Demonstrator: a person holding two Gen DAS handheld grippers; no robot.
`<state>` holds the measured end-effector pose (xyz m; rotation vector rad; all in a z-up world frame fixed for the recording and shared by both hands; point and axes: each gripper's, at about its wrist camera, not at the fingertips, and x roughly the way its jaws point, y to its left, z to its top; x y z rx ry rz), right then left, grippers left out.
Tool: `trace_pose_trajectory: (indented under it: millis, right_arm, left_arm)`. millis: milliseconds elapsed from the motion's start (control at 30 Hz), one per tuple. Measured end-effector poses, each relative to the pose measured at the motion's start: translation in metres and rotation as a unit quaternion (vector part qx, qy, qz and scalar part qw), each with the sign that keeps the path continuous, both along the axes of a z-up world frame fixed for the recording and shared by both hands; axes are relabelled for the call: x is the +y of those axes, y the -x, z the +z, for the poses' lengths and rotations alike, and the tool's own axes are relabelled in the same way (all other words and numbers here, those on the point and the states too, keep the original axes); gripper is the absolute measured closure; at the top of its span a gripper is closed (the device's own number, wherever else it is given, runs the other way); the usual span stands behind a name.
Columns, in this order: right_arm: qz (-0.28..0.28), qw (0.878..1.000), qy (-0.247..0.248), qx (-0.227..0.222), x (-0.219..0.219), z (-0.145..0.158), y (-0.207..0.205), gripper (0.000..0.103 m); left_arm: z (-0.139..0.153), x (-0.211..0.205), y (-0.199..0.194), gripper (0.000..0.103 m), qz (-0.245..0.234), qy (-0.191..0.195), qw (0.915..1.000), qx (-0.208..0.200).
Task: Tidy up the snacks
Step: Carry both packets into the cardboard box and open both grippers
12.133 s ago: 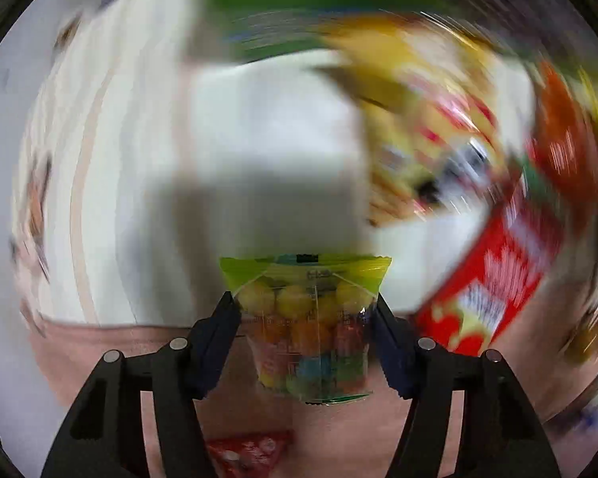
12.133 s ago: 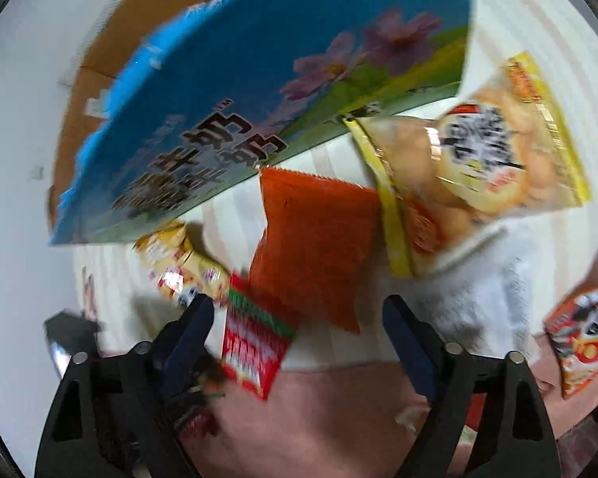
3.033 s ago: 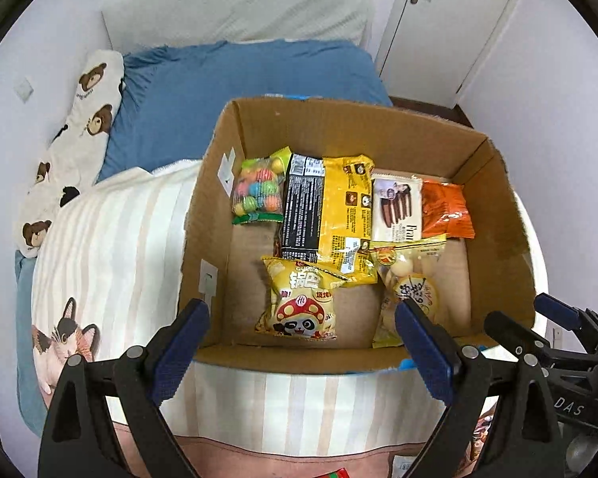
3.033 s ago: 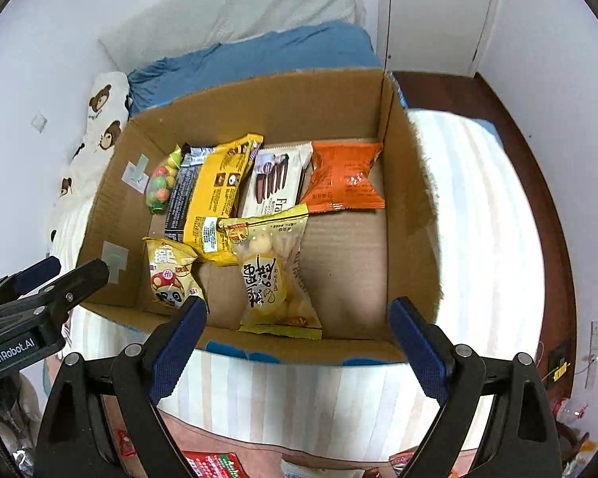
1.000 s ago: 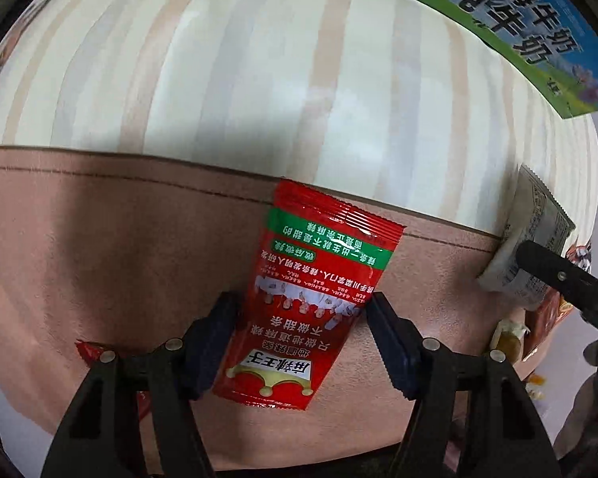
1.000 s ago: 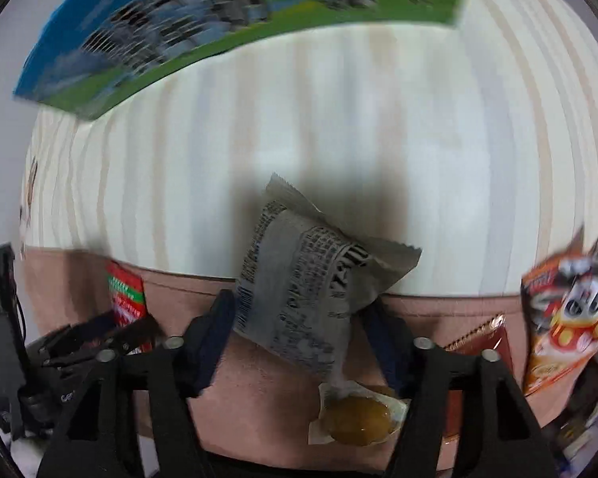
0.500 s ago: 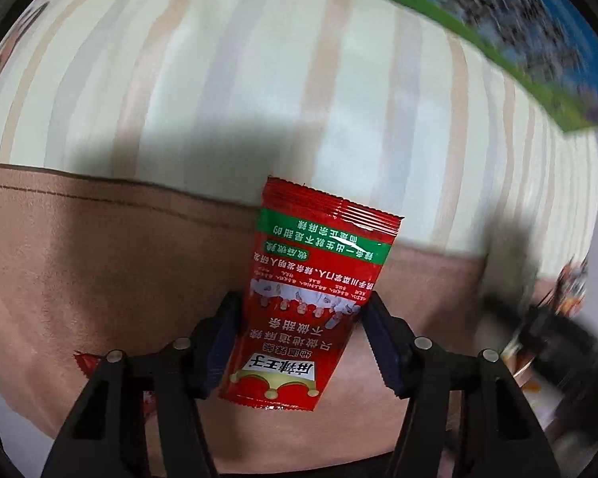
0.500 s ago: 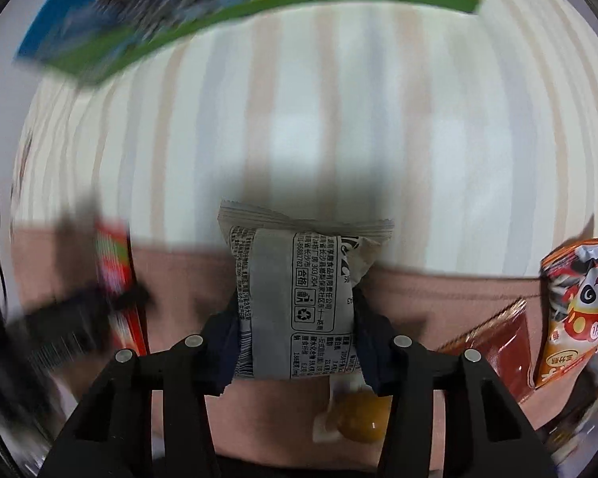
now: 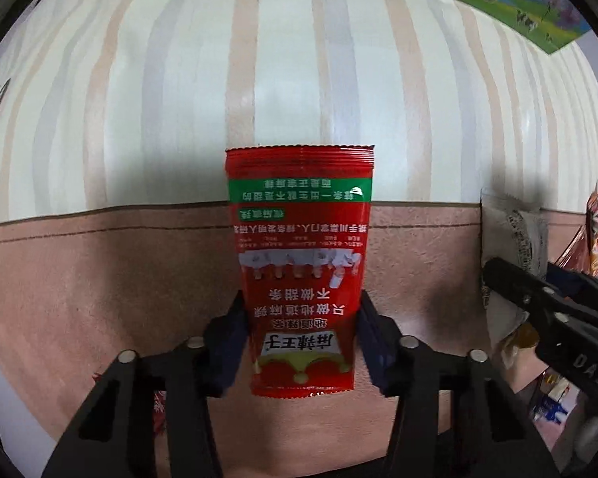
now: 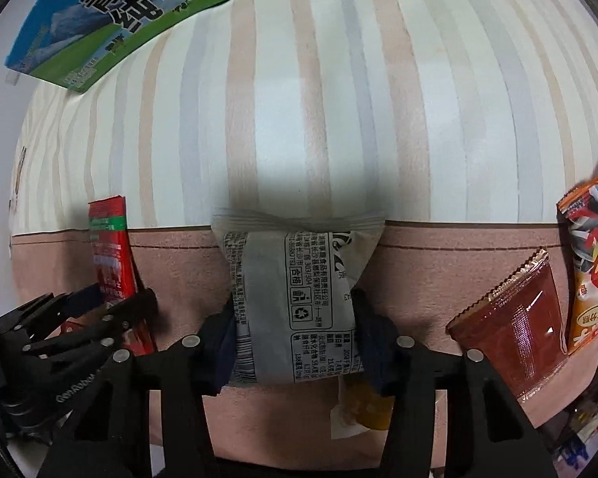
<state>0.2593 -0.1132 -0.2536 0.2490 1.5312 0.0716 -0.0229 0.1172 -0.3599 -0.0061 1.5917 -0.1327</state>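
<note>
A red snack packet with a green band stands between the pads of my left gripper. The jaws are closing and the pads press its lower sides. It hangs over the seam between striped bedspread and pinkish-brown cloth. My right gripper is shut on a grey printed snack packet, pinched at its lower half. Each gripper shows in the other's view: the right gripper with the grey packet, and the left gripper with the red packet.
The blue-and-green printed side of the cardboard box runs along the top. On the right lie a reddish-brown clear packet and an orange cartoon packet. A small yellow sachet lies under my right gripper.
The left jaws closed in on the red packet, which now stands straight instead of tilted. The right jaws closed on the grey packet, turning it upright. The two grippers now show side by side.
</note>
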Motion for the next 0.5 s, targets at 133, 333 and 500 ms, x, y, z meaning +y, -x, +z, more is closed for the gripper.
trace_pose_trajectory:
  millis: [133,333,500]
  right_arm:
    - [-0.003,1.0,-0.003,-0.012,-0.003,0.007,0.004,0.054]
    - [-0.003,0.999,-0.023,-0.029,-0.019,0.035,0.015,0.055]
    - [-0.001,0.997,-0.049,-0.064,-0.029,0.073,0.021,0.055]
  left_arm:
    - [0.019,0.006,0.002,0.06,0.016,0.01,0.9997,-0.014]
    - [0.052,0.013,0.006,0.06,0.032,0.037,0.9982,-0.035]
    - [0.106,0.031,0.001,0.06,0.043,0.06,0.9949,-0.07]
